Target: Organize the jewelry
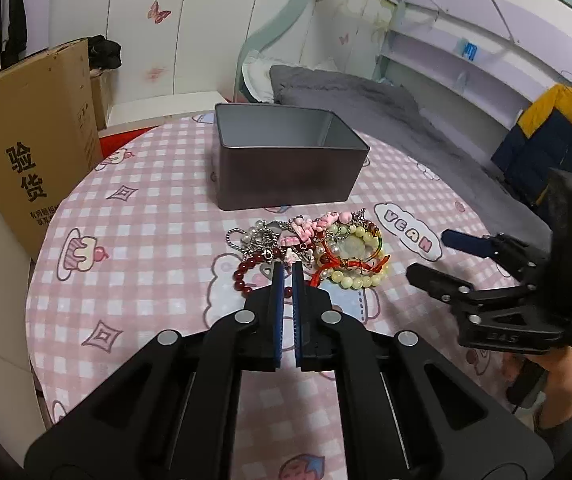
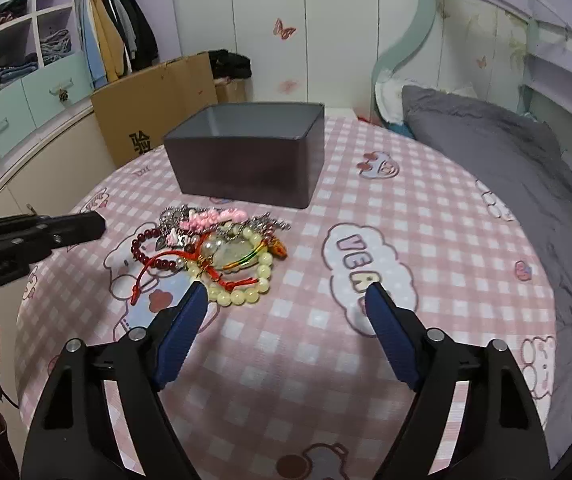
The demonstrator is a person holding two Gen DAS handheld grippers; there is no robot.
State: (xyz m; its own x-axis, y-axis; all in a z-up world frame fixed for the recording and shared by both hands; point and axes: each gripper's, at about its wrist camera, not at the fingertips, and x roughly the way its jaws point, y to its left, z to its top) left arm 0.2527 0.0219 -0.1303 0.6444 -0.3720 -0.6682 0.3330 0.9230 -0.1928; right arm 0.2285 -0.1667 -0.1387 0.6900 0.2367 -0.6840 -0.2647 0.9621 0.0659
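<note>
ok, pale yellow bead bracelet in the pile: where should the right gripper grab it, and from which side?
Take the pale yellow bead bracelet on its near arc, the run of beads that juts clear of the tangle toward the right gripper. Come down from the near side, one finger inside the loop and one outside. The far arc lies under the red cord, so it will probably drag.

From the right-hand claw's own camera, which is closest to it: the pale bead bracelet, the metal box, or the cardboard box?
1. Pale bead bracelet, just ahead of the right gripper, by its left finger.
2. Metal box, farther back on the table.
3. Cardboard box, beyond the table, at left.
</note>
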